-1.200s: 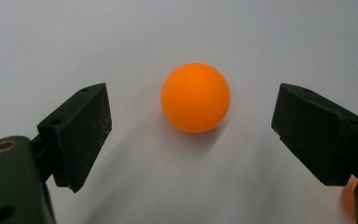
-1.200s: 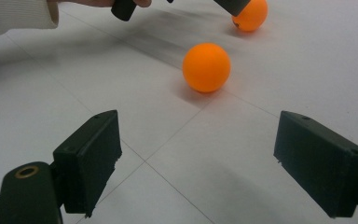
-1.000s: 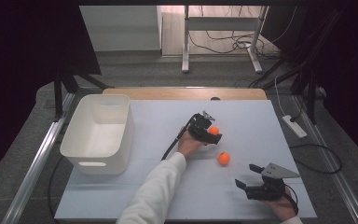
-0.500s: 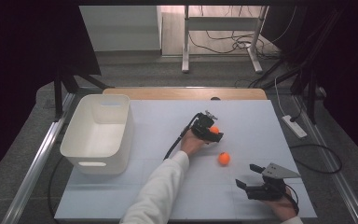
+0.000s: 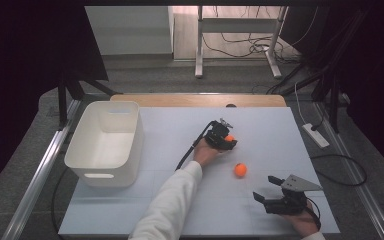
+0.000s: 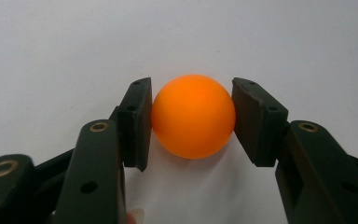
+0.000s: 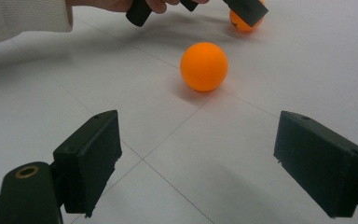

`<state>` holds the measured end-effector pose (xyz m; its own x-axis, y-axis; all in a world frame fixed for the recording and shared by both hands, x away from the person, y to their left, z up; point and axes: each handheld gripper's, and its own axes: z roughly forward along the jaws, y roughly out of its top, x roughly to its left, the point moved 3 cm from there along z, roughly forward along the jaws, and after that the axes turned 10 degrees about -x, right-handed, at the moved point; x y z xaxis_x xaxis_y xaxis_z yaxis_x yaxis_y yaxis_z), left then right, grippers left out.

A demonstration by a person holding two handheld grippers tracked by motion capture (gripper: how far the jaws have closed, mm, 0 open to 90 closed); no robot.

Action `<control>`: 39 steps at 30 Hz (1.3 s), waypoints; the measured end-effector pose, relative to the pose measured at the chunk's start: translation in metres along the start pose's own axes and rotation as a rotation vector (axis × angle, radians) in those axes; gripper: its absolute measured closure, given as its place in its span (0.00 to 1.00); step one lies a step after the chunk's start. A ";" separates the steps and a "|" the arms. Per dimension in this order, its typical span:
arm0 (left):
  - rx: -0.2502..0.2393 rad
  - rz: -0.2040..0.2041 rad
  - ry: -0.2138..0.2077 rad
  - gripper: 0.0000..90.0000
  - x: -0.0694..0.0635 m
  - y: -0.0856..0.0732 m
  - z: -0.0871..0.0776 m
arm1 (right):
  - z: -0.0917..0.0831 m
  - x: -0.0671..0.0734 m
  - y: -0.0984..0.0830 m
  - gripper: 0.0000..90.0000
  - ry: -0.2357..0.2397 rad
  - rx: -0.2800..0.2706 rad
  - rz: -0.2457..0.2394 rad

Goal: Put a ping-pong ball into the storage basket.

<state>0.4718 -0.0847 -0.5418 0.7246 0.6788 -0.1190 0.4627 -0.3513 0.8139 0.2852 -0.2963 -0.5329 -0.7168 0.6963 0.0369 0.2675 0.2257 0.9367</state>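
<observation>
The left gripper (image 6: 193,119) has just closed its jaws on an orange ball (image 6: 193,116) that sits on the white tabletop (image 5: 180,125); both pads press its sides. A second orange ball (image 5: 240,170) lies loose nearby, in front of the right gripper (image 7: 196,168), whose jaws stand wide apart. The likely next move: lift and carry the gripped ball to the white bin (image 5: 82,165).

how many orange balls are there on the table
2. One small orange ball sits between the jaws of the left gripper, pads pressed on its sides. The other orange ball lies free on the white table, ahead of the open right gripper.
</observation>
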 end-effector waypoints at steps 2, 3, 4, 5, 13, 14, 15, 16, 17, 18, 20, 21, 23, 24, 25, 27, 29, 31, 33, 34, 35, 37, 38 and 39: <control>-0.005 0.000 0.001 0.56 0.000 0.001 -0.001 | 0.000 0.000 0.000 0.16 0.000 0.000 0.000; -0.011 -0.002 0.002 0.56 0.000 0.001 -0.002 | 0.000 0.000 0.000 0.16 0.000 0.000 0.000; -0.015 -0.001 0.002 0.56 -0.001 0.002 -0.003 | 0.000 0.000 0.000 0.16 0.000 0.000 0.000; -0.019 0.006 0.003 0.56 -0.001 0.003 -0.005 | 0.000 0.000 0.000 0.16 0.000 -0.001 0.000; -0.046 0.009 -0.013 0.56 -0.004 0.010 -0.015 | 0.000 0.000 0.000 0.16 -0.003 -0.002 0.000; -0.052 0.012 -0.015 0.56 -0.006 0.011 -0.018 | 0.000 0.000 0.000 0.16 -0.002 -0.001 -0.001; -0.054 0.015 -0.018 0.56 -0.007 0.012 -0.020 | 0.000 0.000 0.000 0.16 -0.002 -0.001 -0.002; -0.055 0.018 -0.018 0.56 -0.008 0.013 -0.021 | 0.000 0.000 0.000 0.16 -0.002 -0.002 -0.002; -0.059 0.018 -0.018 0.56 -0.009 0.013 -0.023 | 0.000 0.000 0.000 0.16 -0.003 -0.002 -0.002; -0.059 0.018 -0.018 0.56 -0.009 0.013 -0.023 | 0.000 0.000 0.000 0.16 -0.003 -0.002 -0.002; -0.066 0.019 -0.021 0.56 -0.010 0.015 -0.026 | 0.000 0.000 0.000 0.16 -0.005 -0.004 -0.004; -0.072 0.020 -0.021 0.56 -0.011 0.015 -0.028 | 0.000 0.000 0.000 0.16 -0.005 -0.003 -0.004; -0.074 0.017 -0.026 0.56 -0.012 0.015 -0.030 | 0.000 0.000 0.000 0.16 -0.004 -0.001 -0.006; -0.075 0.019 -0.026 0.56 -0.012 0.015 -0.031 | 0.000 0.000 0.000 0.16 -0.004 -0.001 -0.007; -0.073 0.022 -0.026 0.56 -0.012 0.015 -0.031 | 0.000 0.000 0.000 0.16 -0.004 -0.001 -0.007; -0.077 0.020 -0.026 0.56 -0.012 0.015 -0.033 | 0.000 0.000 0.000 0.16 -0.004 -0.001 -0.010; -0.077 0.025 -0.024 0.56 -0.012 0.015 -0.035 | 0.000 0.000 0.000 0.16 -0.005 -0.001 -0.011; -0.079 0.024 -0.025 0.56 -0.012 0.014 -0.036 | 0.000 0.000 0.000 0.16 -0.006 0.000 -0.009; -0.080 0.024 -0.025 0.56 -0.012 0.013 -0.038 | 0.000 0.000 0.000 0.16 -0.006 0.000 -0.008; -0.082 0.026 -0.024 0.56 -0.012 0.013 -0.039 | 0.000 0.000 0.000 0.16 -0.006 0.000 -0.008; -0.084 0.019 -0.024 0.56 -0.012 0.012 -0.040 | 0.000 0.000 0.000 0.16 -0.006 0.000 -0.008; -0.086 0.022 -0.022 0.56 -0.012 0.011 -0.042 | 0.000 0.000 0.000 0.16 -0.006 0.000 -0.007; -0.085 0.022 -0.022 0.56 -0.011 0.011 -0.043 | 0.000 0.000 0.000 0.16 -0.007 0.000 -0.007; -0.088 0.020 -0.021 0.56 -0.011 0.010 -0.044 | 0.000 0.000 0.000 0.16 -0.007 0.000 -0.006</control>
<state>0.4459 -0.0679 -0.5070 0.7444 0.6580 -0.1133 0.4022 -0.3064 0.8628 0.2856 -0.2960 -0.5328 -0.7138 0.6998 0.0283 0.2626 0.2299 0.9371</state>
